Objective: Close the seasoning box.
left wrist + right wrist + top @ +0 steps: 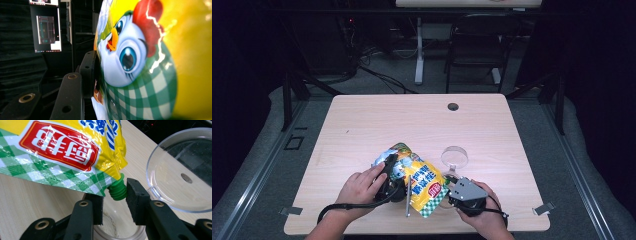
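Note:
A yellow pouch (424,181) with green check and a cartoon chick lies tilted near the table's front middle. My left gripper (390,176) is shut on its upper part; in the left gripper view the pouch (140,62) presses against the one black jaw that shows, and the other jaw is hidden behind it. The pouch's (62,147) green ribbed spout (117,190) sits between the jaws of my right gripper (115,192), its tip against the right pad with a gap on the left. Below the spout is the rim of a clear jar (117,232). My right gripper (451,194) is at the pouch's lower right corner.
A clear round lid (455,156) lies just beyond the right gripper, close to its right jaw (175,175). A thin grey strip (408,197) lies along the pouch's left edge. The wooden table (362,125) has a cable hole (453,106) at the back; its front edge is near both hands.

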Demonstrator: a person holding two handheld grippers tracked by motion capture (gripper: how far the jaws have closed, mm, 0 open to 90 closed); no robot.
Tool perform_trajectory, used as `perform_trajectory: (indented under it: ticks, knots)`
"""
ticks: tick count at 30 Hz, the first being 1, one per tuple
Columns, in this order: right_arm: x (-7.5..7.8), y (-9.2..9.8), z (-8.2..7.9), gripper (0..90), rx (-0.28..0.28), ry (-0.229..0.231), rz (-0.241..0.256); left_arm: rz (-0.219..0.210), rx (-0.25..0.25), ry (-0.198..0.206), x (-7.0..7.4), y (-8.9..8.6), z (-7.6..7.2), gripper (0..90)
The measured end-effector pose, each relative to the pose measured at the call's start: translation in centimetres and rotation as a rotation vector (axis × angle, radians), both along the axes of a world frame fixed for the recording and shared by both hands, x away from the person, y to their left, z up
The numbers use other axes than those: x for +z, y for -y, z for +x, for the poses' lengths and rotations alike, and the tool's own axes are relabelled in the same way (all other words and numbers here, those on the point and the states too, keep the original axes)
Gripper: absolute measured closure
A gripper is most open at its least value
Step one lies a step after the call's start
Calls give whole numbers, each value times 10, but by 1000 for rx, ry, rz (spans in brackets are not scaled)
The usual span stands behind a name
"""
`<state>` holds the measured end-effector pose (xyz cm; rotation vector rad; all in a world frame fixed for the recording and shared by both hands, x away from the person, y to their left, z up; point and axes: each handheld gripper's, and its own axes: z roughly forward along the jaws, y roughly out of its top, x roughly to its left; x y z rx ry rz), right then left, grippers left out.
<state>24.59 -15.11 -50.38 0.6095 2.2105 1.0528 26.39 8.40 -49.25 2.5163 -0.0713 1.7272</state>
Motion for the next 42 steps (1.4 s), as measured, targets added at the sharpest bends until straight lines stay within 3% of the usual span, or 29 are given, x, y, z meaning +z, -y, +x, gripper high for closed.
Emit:
perform_trajectory:
  ticks: [17,25,27,34,37,38,41,42]
  knots:
    - [-1,-1,-1,682,0,-2,-3,21,-14,55,-1,0,-2,588]
    - [-2,-1,0,684,2,-4,-2,50,-18,63,1,2,-2,589]
    - [-2,-1,0,684,3,-5,-3,53,-7,50,2,2,-2,588]
    - [-2,-1,0,685,4,-3,0,61,-34,87,3,3,-2,589]
    - [-2,-1,0,686,3,-2,3,77,-17,69,5,4,-3,588]
    - [-1,-1,-2,686,-19,2,-18,84,-19,69,6,4,-3,589]
    - [-1,-1,-2,686,-22,1,-24,89,-34,90,7,5,-3,589]
    - [0,0,-2,686,-23,-2,-28,96,-24,80,8,5,-4,588]
